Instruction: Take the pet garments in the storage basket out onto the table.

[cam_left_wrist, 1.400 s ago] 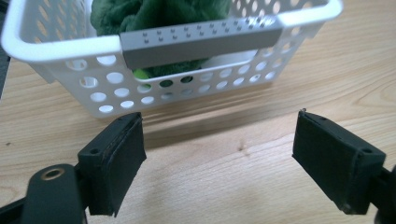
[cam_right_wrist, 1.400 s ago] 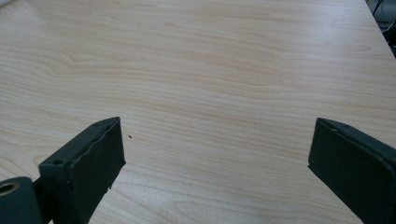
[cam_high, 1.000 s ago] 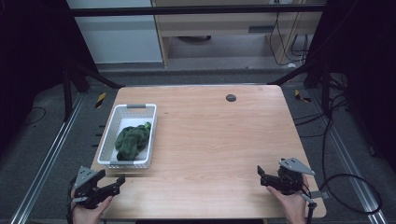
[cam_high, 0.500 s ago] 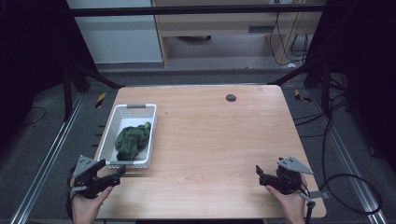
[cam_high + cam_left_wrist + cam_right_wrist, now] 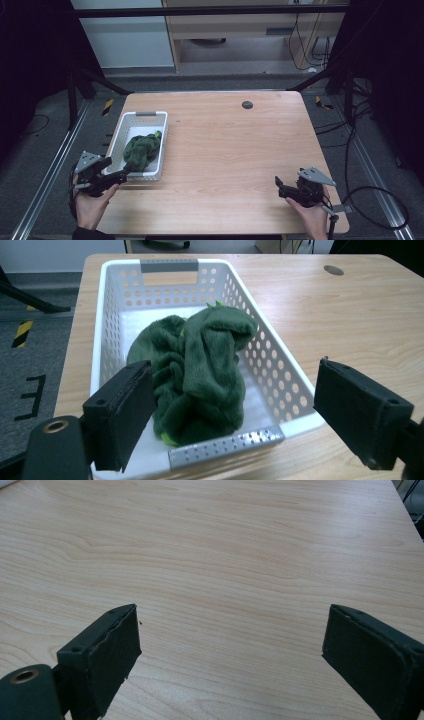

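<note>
On the wooden surface [image 5: 240,150] stands a white basket [image 5: 295,385]; inside it lies a crumpled green plush cloth [image 5: 200,375], likely soft and light. Pinch its raised fold. The left hand-held gripper [image 5: 235,410] gapes at the basket's near end; the right hand-held gripper [image 5: 230,655], well apart, is open too.

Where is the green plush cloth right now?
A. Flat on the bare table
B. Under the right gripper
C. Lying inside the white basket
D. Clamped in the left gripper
C: the green plush cloth lies bunched inside the white basket, with the left gripper open just before it.
</note>
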